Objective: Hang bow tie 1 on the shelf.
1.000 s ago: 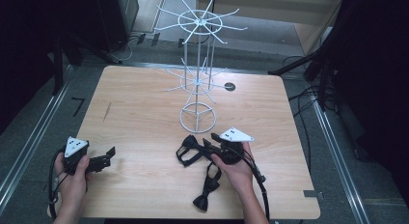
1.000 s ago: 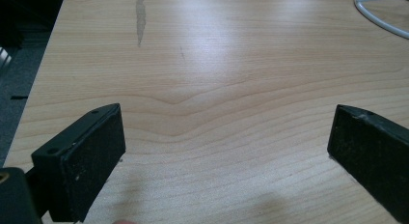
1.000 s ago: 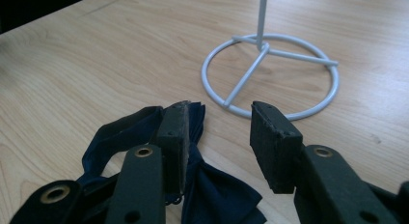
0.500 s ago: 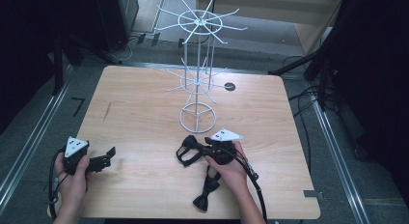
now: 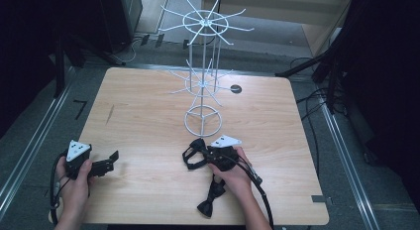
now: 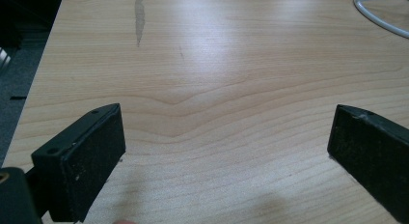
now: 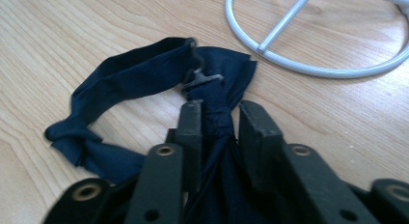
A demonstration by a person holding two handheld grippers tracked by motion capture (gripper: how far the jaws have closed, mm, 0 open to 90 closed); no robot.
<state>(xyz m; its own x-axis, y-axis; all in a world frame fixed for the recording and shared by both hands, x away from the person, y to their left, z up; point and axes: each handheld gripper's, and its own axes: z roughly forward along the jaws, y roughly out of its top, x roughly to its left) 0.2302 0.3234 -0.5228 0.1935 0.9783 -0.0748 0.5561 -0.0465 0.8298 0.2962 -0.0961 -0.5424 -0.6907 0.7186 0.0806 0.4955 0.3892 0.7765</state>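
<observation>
Since a second ago the right gripper (image 7: 217, 113) has sunk slightly onto the dark bow tie (image 7: 144, 79) near the white wire stand's (image 5: 203, 118) base ring, jaws just closing, now pinching its knot; left gripper (image 6: 226, 151) rests wide open above bare table (image 6: 217, 64), unmoved

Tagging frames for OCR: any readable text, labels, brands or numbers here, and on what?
None readable.
Floor mark left of the table: shaped like a "7", but may be only tape.
Grey plates on the left claw and right claw: dots, no letters.
Bow ties, white wire rack: no print visible.
</observation>
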